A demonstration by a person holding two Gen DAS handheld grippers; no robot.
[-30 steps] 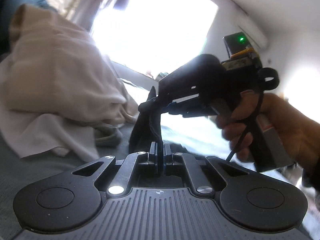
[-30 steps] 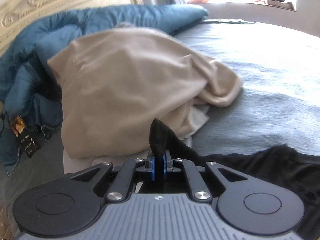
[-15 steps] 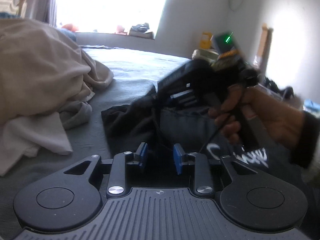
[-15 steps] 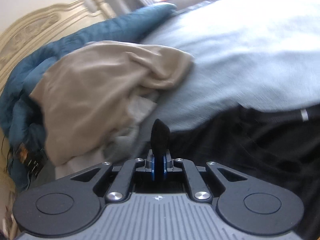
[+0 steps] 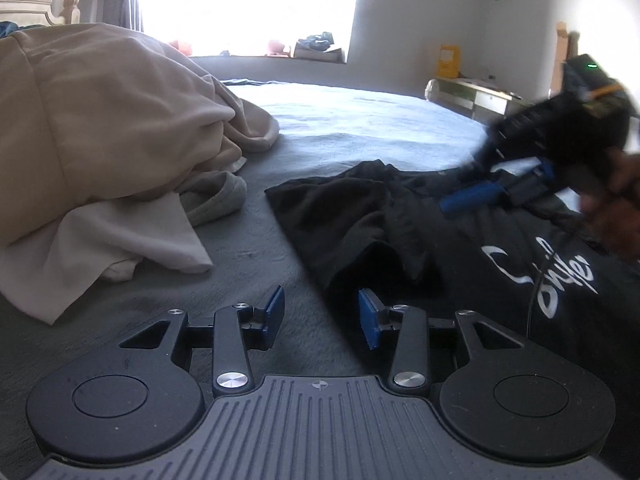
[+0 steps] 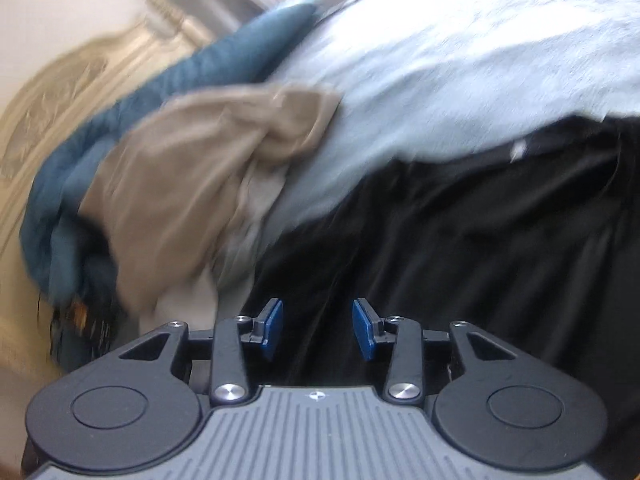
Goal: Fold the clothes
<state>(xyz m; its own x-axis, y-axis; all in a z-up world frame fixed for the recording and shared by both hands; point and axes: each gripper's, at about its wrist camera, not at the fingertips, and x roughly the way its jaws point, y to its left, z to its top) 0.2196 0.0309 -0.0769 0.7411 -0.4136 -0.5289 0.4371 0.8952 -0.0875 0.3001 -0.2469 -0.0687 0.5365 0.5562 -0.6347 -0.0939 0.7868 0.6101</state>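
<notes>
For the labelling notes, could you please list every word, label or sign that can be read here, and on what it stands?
White script on the black shirt: only partly legible, it looks like "S...nifer"; I cannot read it for sure.
Yellow box by the far wall: any print is too small to read.
Right wrist view: too blurred, no text readable.

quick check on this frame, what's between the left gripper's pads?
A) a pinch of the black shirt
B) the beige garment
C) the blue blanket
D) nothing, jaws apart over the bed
D: in the left wrist view the left gripper has its blue pads spread with only the grey bed cover showing between them; the black shirt lies just ahead, released.
</notes>
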